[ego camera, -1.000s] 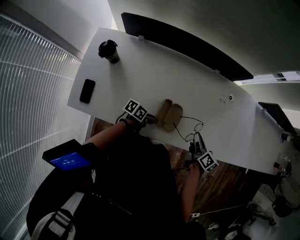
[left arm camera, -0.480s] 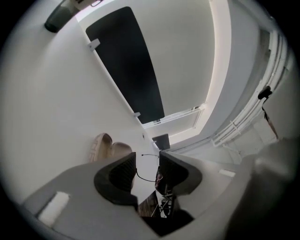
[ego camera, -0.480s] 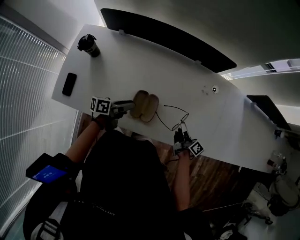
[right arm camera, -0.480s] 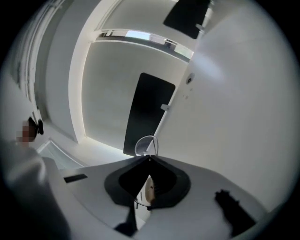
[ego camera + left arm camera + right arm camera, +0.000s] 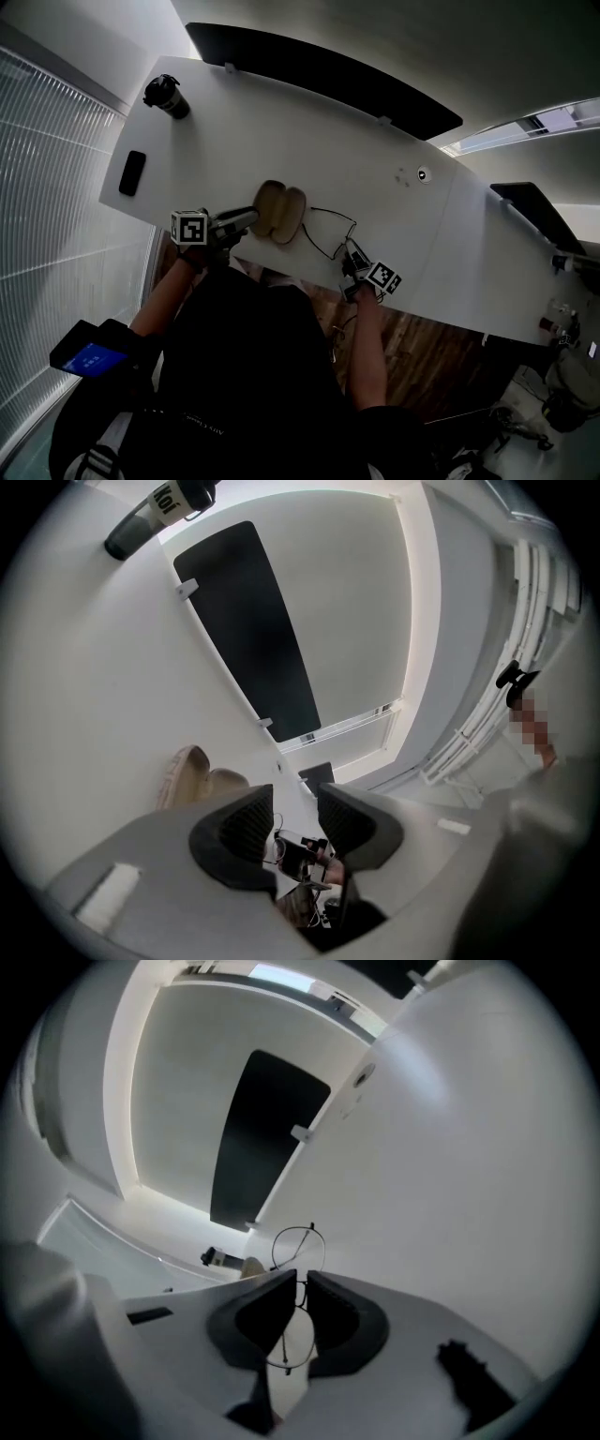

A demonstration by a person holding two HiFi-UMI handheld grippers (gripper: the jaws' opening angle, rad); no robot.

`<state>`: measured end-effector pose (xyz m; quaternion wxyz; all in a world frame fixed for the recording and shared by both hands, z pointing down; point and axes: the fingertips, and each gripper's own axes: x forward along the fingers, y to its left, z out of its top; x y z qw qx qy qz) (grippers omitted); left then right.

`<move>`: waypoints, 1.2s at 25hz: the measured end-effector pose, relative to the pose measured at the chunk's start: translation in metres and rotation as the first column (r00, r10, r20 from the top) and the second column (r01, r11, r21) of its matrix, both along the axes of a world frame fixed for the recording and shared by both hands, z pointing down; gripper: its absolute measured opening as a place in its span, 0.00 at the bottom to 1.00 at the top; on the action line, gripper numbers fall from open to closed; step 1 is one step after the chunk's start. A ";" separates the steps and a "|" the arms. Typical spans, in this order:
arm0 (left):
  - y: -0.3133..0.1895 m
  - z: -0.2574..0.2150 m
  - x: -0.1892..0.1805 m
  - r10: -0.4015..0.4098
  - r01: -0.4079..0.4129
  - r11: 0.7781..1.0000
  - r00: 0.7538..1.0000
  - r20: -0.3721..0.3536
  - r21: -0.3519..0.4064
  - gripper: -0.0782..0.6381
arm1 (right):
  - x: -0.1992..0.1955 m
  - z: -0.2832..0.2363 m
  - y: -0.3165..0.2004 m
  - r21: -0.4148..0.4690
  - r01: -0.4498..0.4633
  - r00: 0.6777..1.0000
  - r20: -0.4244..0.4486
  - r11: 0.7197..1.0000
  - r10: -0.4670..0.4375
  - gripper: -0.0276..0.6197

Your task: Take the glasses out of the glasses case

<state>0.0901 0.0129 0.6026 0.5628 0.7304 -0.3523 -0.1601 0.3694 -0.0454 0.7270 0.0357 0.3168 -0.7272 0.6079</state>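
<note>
White table (image 5: 309, 141), seen from above. The glasses case (image 5: 279, 213), tan, lies open near the table's front edge with its two halves spread side by side. No glasses are in it.

Left claw (image 5: 249, 218): points level toward the case, tip just beside the case's near end. In the left gripper view the case sits to the left of the jaws, not between them. The jaws have just been closing a little but stand wide apart, released, with nothing between the pads. The marker cube (image 5: 190, 227) rides behind the claw, over the table edge.

Right claw (image 5: 351, 257): clenched on the glasses (image 5: 298, 1241). The right gripper view shows the pads pinching the thin wire frame at the bridge, one round lens ahead of the jaws and the other behind them. In the head view the glasses are to the right of the case and apart from it, over the table near the front edge, with a temple arm arcing toward the case. Cannot tell whether the frame touches the tabletop or hangs just above it.

Elsewhere on the table, well apart from the work: a dark phone (image 5: 132, 172) near the left edge, a dark cup (image 5: 166, 96) at the far left corner, and a long black panel (image 5: 319, 80) along the back.
</note>
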 end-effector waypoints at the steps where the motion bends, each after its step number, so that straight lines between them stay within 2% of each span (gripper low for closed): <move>1: -0.001 -0.002 0.001 -0.004 0.004 1.000 1.000 -0.004 0.008 0.33 | -0.003 0.005 0.003 -0.004 0.036 0.999 -0.040 0.999 -0.036 0.10; 2: -0.002 -0.003 0.001 -0.008 0.009 1.000 1.000 -0.008 0.013 0.33 | -0.006 0.009 0.005 -0.010 0.064 0.995 -0.070 0.998 -0.064 0.17; 4: -0.004 -0.004 0.002 -0.015 0.016 1.000 1.000 -0.008 0.018 0.32 | -0.007 0.013 0.007 -0.013 0.076 0.990 -0.117 0.997 -0.077 0.18; 6: -0.006 -0.006 0.001 -0.020 0.020 1.000 1.000 0.003 0.024 0.32 | 0.000 0.012 0.002 0.015 0.042 0.983 -0.181 0.999 -0.039 0.18; 8: -0.008 -0.008 -0.002 -0.031 0.029 0.999 0.999 0.032 0.039 0.31 | 0.014 0.004 -0.006 0.086 -0.004 0.958 -0.284 0.996 0.029 0.18; 10: -0.008 -0.013 -0.006 -0.047 0.042 0.997 0.995 0.084 0.069 0.29 | 0.023 -0.020 -0.013 0.224 0.000 0.915 -0.394 0.975 0.091 0.18; 11: -0.008 -0.016 -0.007 -0.056 0.044 0.995 0.990 0.126 0.093 0.28 | 0.021 -0.040 -0.015 0.312 0.036 0.898 -0.426 0.949 0.106 0.17; 13: -0.011 -0.022 -0.006 -0.067 0.029 0.987 0.968 0.243 0.157 0.22 | 0.003 -0.088 -0.012 0.480 0.144 0.887 -0.450 0.865 0.102 0.06; 15: -0.016 -0.031 0.002 -0.066 -0.032 0.970 0.919 0.390 0.240 0.12 | -0.024 -0.132 -0.002 0.601 0.252 0.880 -0.468 0.759 0.079 0.05; 16: -0.018 -0.039 0.007 -0.057 -0.083 0.957 0.886 0.461 0.277 0.12 | -0.039 -0.148 0.004 0.639 0.290 0.876 -0.477 0.712 0.071 0.05; 17: -0.017 -0.045 0.010 -0.045 -0.138 0.942 0.851 0.523 0.306 0.12 | -0.055 -0.159 0.009 0.665 0.315 0.874 -0.481 0.677 0.065 0.05; 19: -0.007 -0.053 0.008 -0.029 -0.234 0.909 0.789 0.613 0.344 0.12 | -0.099 -0.178 0.022 0.698 0.346 0.882 -0.470 0.628 0.036 0.05; 22: 0.006 -0.057 -0.004 -0.041 -0.305 0.871 0.735 0.677 0.385 0.12 | -0.162 -0.200 0.037 0.732 0.395 0.886 -0.463 0.556 -0.020 0.05; 24: 0.011 -0.062 -0.012 -0.056 -0.326 0.855 0.715 0.697 0.403 0.12 | -0.191 -0.206 0.046 0.743 0.426 0.882 -0.468 0.517 -0.054 0.05; 25: 0.014 -0.064 -0.017 -0.059 -0.336 0.849 0.707 0.705 0.408 0.12 | -0.203 -0.208 0.051 0.745 0.434 0.881 -0.469 0.507 -0.066 0.05; 27: 0.022 -0.067 -0.026 -0.054 -0.355 0.840 0.698 0.714 0.411 0.12 | -0.223 -0.211 0.060 0.743 0.439 0.880 -0.468 0.505 -0.077 0.05; 30: 0.034 -0.068 -0.042 -0.042 -0.364 0.834 0.709 0.704 0.416 0.12 | -0.243 -0.214 0.076 0.735 0.440 0.878 -0.474 0.516 -0.073 0.05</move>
